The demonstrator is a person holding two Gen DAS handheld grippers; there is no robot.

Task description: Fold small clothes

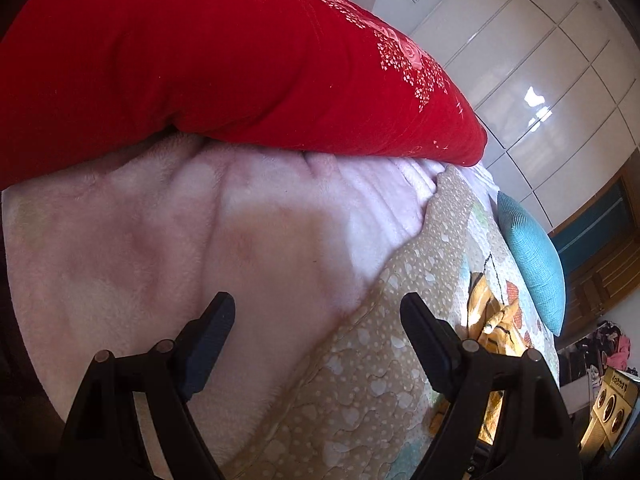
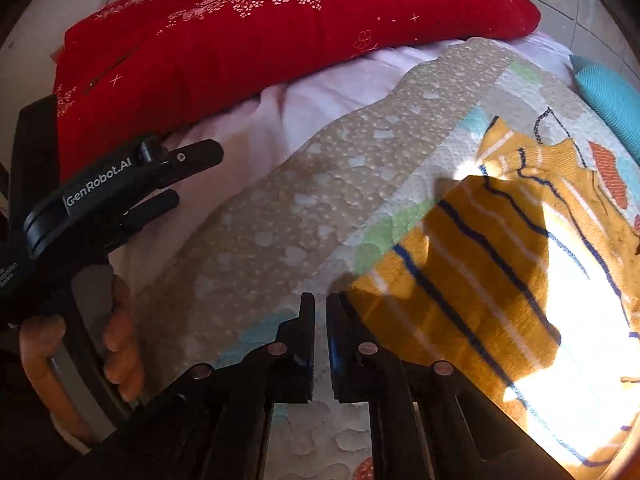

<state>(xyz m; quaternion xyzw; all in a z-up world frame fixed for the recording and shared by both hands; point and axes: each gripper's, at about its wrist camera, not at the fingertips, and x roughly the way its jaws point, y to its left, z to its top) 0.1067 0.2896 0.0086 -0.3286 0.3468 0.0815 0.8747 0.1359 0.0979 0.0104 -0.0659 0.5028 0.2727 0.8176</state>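
A mustard-yellow knit garment (image 2: pixel 492 280) with navy and white stripes lies spread on the bed's patterned cover, partly in bright sun. My right gripper (image 2: pixel 320 300) is shut just off its near left corner. That corner lies against the outer side of the right finger, and no cloth shows in the thin slit between the fingers. My left gripper (image 1: pixel 316 308) stands open and empty over the pink fleece blanket (image 1: pixel 160 260), left of the garment (image 1: pixel 492 316). The right wrist view shows the left gripper (image 2: pixel 196 176) too, held by a hand (image 2: pixel 120 340).
A big red pillow (image 1: pixel 200 60) with a pale flower print lies across the far side of the bed on the pink blanket. A teal cushion (image 1: pixel 532 256) sits at the bed's right edge. White glossy wardrobe doors (image 1: pixel 540 80) stand beyond. The beige dotted bed cover (image 2: pixel 300 208) runs between blanket and garment.
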